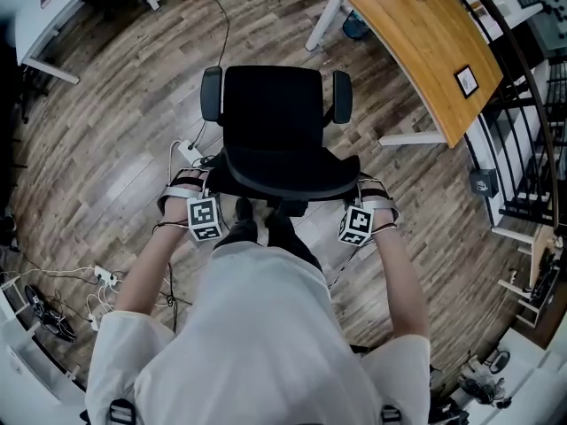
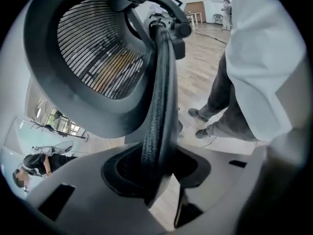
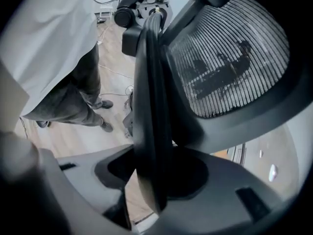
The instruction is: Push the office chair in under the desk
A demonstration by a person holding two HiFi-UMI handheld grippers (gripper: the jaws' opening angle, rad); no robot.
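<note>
The black office chair [image 1: 273, 113] stands on the wood floor, its seat facing the curved wooden desk [image 1: 430, 38] at the upper right. I stand behind its mesh backrest [image 1: 283, 173]. My left gripper [image 1: 188, 187] is at the backrest's left edge. In the left gripper view the backrest rim [image 2: 159, 106] runs down between the jaws of the left gripper [image 2: 159, 180], which are closed on it. My right gripper [image 1: 374, 190] is at the backrest's right edge. The right gripper view shows the rim [image 3: 149, 106] inside the open jaws of the right gripper [image 3: 151, 180], with a gap left of it.
A power strip with cables [image 1: 188, 151] lies on the floor left of the chair, and more cables [image 1: 97, 277] lie at the far left. A white desk [image 1: 53, 16] stands at the upper left. Railings [image 1: 532, 149] run along the right. The person's legs [image 2: 230, 102] are behind the chair.
</note>
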